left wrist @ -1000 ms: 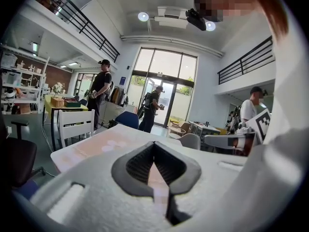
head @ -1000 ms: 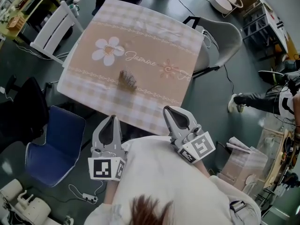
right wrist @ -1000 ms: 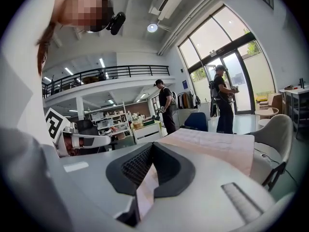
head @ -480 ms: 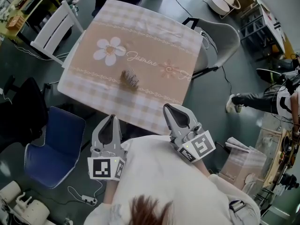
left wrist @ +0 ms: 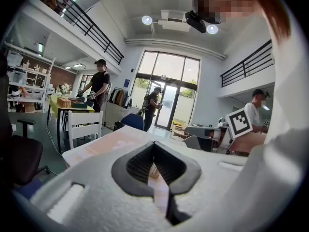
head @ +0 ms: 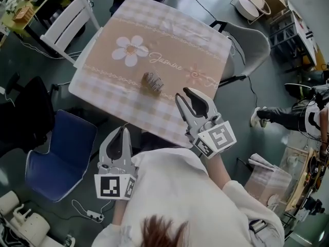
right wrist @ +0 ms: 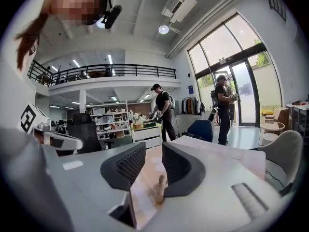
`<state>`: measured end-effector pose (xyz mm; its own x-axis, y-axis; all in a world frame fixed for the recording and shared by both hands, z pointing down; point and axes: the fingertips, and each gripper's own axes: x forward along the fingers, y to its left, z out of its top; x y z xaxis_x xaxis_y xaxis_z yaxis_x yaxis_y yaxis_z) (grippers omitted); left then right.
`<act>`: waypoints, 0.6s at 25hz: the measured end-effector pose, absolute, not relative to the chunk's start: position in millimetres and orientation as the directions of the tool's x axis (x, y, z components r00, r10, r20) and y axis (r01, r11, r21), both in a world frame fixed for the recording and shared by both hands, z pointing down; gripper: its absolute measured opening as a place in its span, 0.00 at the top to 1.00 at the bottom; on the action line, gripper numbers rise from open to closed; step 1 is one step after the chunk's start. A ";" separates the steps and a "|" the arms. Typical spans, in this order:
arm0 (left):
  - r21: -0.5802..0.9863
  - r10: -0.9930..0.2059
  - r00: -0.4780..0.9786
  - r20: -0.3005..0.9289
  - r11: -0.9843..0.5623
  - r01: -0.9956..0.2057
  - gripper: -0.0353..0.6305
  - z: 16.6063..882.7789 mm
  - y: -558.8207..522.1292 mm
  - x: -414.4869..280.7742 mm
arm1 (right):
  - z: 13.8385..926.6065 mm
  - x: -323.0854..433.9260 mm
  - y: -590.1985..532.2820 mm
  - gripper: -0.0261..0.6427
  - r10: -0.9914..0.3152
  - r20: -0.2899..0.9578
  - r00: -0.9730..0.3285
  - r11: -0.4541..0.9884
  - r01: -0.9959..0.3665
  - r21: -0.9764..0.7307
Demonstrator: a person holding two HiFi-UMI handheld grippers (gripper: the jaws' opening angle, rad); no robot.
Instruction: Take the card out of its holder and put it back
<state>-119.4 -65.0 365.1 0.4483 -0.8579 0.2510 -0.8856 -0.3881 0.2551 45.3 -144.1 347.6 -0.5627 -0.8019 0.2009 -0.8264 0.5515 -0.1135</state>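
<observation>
The card holder (head: 152, 81), a small brownish stand with a card in it, sits mid-table on the checked cloth (head: 169, 30) with a daisy print. My right gripper (head: 186, 94) reaches over the table's near edge, a short way right of and nearer than the holder. Its jaws are opening and nothing is between them. In the right gripper view the holder (right wrist: 158, 190) shows low through the gap of the right gripper (right wrist: 153, 161). My left gripper (head: 122, 131) hangs shut below the table edge, empty. In its own view the left gripper (left wrist: 154, 146) has its tips together.
A blue chair (head: 61, 153) stands left of me, a white slatted chair (head: 69, 24) at the table's far left, a grey chair (head: 252, 40) at its right. A person's legs (head: 277, 116) lie at the right. People stand by distant tables.
My right gripper has gone forward and up over the table's near edge toward the holder, and its jaws have parted. The left gripper stays where it was.
</observation>
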 end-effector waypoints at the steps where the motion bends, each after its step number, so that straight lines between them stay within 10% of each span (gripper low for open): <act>1: 0.253 -0.863 0.439 0.248 -0.380 -0.890 0.95 364.8 -64.4 -123.6 | 355.6 43.1 -150.3 0.81 -0.799 0.218 -0.561 0.548 -0.828 -0.123; 15: 0.232 -0.894 0.363 0.261 -0.308 -0.923 0.95 363.5 -56.7 -152.6 | 453.9 12.7 -216.1 0.70 -0.731 0.439 -0.522 0.507 -0.846 -0.162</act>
<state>-152.6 -56.7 363.5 0.3635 -0.8944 0.2607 -0.9229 -0.3075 0.2318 12.7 -216.1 453.9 -0.5223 -0.7313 0.4386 -0.8464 0.5074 -0.1618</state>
